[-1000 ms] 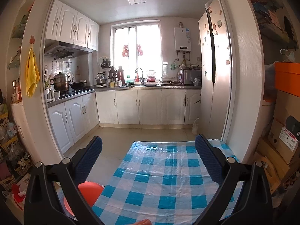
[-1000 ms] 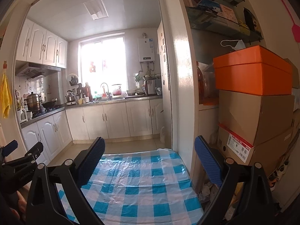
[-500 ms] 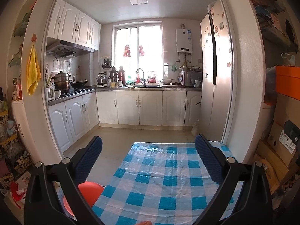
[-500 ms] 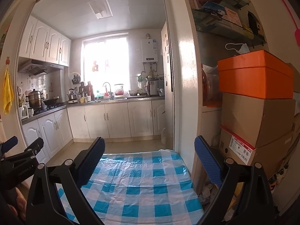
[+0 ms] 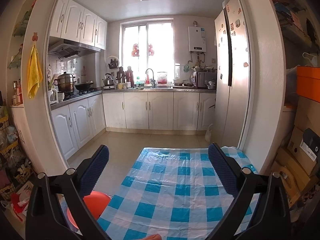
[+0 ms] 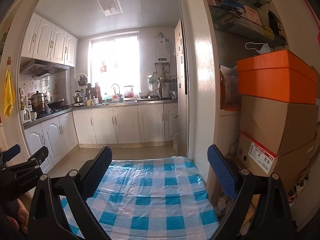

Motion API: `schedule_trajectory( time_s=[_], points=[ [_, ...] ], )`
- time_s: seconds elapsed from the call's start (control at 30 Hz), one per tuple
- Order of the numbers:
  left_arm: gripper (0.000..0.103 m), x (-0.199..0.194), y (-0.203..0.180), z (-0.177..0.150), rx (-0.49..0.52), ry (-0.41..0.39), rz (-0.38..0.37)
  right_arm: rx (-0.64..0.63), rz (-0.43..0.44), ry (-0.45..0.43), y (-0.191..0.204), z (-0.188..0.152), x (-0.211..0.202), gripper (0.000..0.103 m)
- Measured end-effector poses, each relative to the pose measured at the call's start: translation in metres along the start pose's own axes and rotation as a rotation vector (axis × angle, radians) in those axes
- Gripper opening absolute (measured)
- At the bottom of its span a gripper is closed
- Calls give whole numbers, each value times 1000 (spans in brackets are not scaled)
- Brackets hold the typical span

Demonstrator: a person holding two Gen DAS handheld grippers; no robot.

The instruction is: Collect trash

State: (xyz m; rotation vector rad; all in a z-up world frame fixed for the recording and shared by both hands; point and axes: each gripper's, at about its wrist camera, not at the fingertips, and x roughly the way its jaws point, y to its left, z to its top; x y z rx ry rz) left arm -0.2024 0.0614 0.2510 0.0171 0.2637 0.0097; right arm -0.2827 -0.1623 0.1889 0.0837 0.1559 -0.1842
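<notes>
My left gripper (image 5: 159,161) is open and empty, held above a table with a blue-and-white checked plastic cloth (image 5: 176,192). My right gripper (image 6: 160,160) is also open and empty above the same cloth (image 6: 152,196). The left gripper also shows at the left edge of the right wrist view (image 6: 22,160). No trash item shows on the visible part of the cloth. An orange edge (image 5: 154,237) pokes in at the bottom of the left wrist view; I cannot tell what it is.
A red round stool (image 5: 96,202) stands left of the table. Stacked cardboard boxes (image 6: 276,132) and an orange box (image 6: 276,74) stand to the right. Beyond the table lies the kitchen with white cabinets (image 5: 148,110) and a fridge (image 5: 228,80).
Both views have tilted slightly upward. The grippers stay open and empty over the table.
</notes>
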Motion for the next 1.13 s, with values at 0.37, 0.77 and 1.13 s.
schedule_trajectory(
  time_s=[0.37, 0.77, 1.13],
  points=[
    [100, 9, -1, -4, 0, 17, -5, -4, -3, 16, 0, -6, 9, 95],
    [100, 43, 0, -24, -32, 98, -36, 9, -8, 83, -8, -26, 38, 95],
    [99, 164, -49, -122, -18, 451, -54, -9, -68, 404, -23, -120, 162, 95]
  ],
)
